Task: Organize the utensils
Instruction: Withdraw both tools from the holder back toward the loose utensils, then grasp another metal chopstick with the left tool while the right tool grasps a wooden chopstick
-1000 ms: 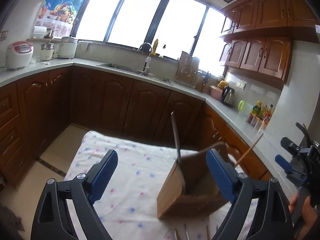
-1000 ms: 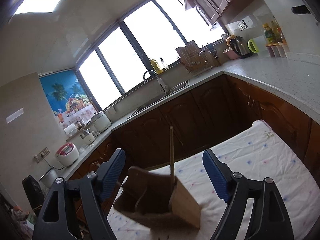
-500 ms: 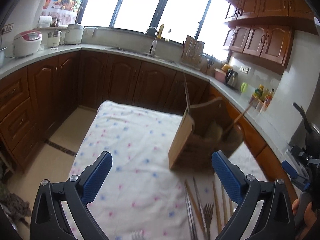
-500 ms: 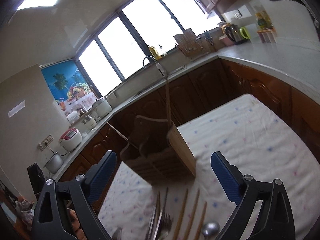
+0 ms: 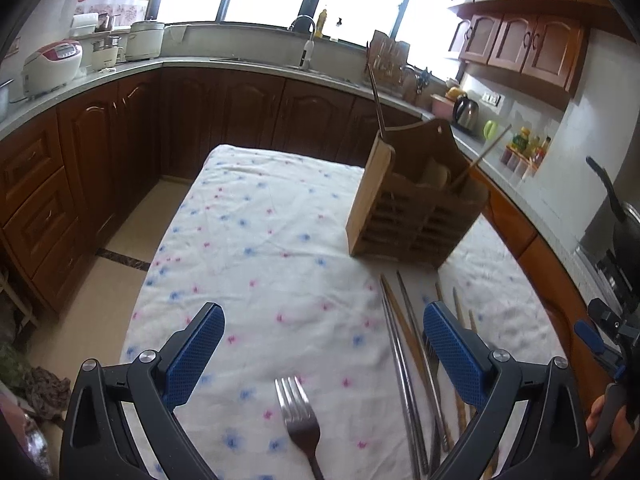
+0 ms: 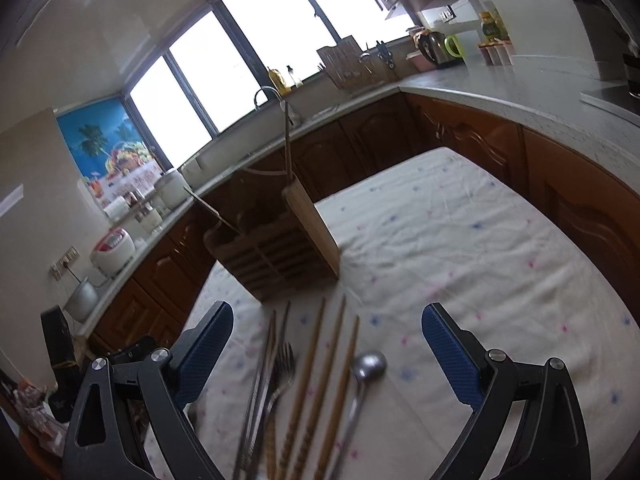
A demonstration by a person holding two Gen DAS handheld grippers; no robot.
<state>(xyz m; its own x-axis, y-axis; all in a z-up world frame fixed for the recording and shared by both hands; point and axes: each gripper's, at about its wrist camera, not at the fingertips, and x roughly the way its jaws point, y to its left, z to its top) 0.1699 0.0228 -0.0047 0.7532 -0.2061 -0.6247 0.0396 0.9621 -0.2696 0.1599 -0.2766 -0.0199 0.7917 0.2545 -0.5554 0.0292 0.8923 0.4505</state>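
Note:
A wooden utensil holder (image 5: 416, 208) (image 6: 276, 248) stands on the flowered tablecloth (image 5: 260, 240), with a stick upright in one corner and another leaning out. Nearer me on the cloth lie a fork (image 5: 298, 420), metal chopsticks (image 5: 400, 360) (image 6: 260, 372), wooden chopsticks (image 6: 320, 360), a second fork (image 6: 280, 364) and a metal spoon (image 6: 368, 364). My left gripper (image 5: 324, 344) hangs open above the lone fork, nothing between its fingers. My right gripper (image 6: 326, 344) is open over the wooden chopsticks and spoon, holding nothing. Its tip (image 5: 600, 336) shows at the left view's right edge.
Brown cabinets under a grey countertop (image 6: 500, 92) wrap around the table on three sides. A rice cooker (image 5: 52, 60), a kettle (image 5: 466, 110) and bottles stand on it. Tiled floor (image 5: 100, 280) lies left of the table. A person's hand (image 5: 612, 420) holds the right gripper.
Both grippers have drawn back from the holder and tipped downward, so the loose utensils on the cloth have come into view. Both pairs of jaws stand a little wider.

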